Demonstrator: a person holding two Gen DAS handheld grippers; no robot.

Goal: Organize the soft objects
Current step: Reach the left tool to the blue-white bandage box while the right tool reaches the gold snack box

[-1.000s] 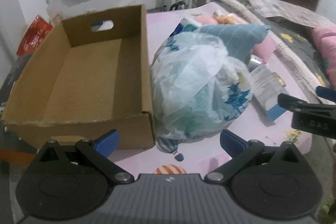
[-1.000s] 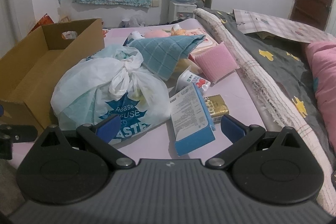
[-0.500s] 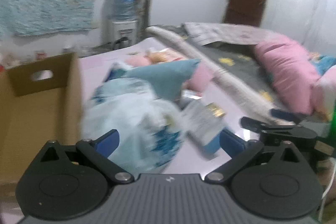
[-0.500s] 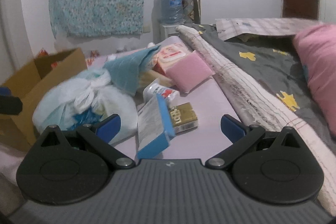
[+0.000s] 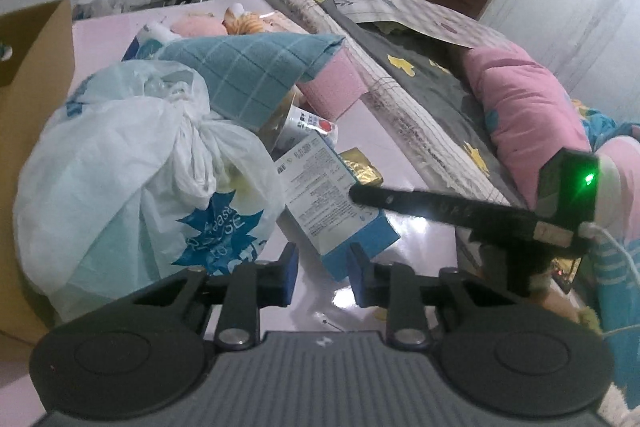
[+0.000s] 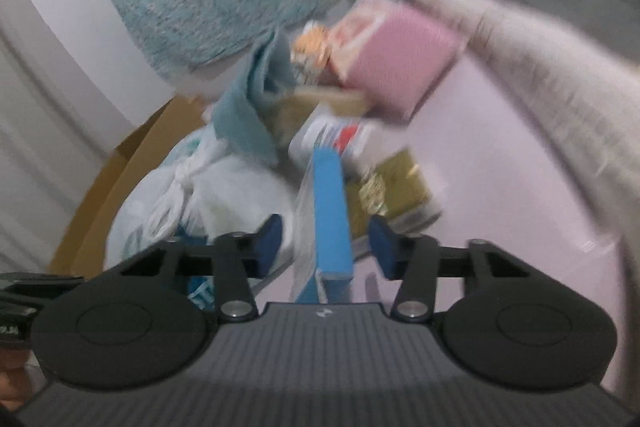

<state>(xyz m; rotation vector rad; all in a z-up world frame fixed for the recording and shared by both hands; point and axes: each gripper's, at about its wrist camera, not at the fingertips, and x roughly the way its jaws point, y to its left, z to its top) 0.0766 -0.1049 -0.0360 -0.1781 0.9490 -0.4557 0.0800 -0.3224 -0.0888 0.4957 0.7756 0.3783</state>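
Left gripper (image 5: 322,273): fingers narrow, closing, nothing clamped between them.
Right gripper (image 6: 325,247): fingers drawn in, flanking the upright blue-and-white cardboard box (image 6: 326,215); contact unclear.
Knotted white plastic bag (image 5: 132,183): beside the box.

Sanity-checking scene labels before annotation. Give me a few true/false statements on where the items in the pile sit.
1. The white plastic bag is knotted shut. True.
2. The teal checked towel lies inside the cardboard box. False: it drapes over the pile behind the bag, outside the box.
3. A gold packet lies right beside the blue-and-white carton. True.
4. The pink sponge sits on top of the bag. False: it is beyond the towel, apart from the bag.
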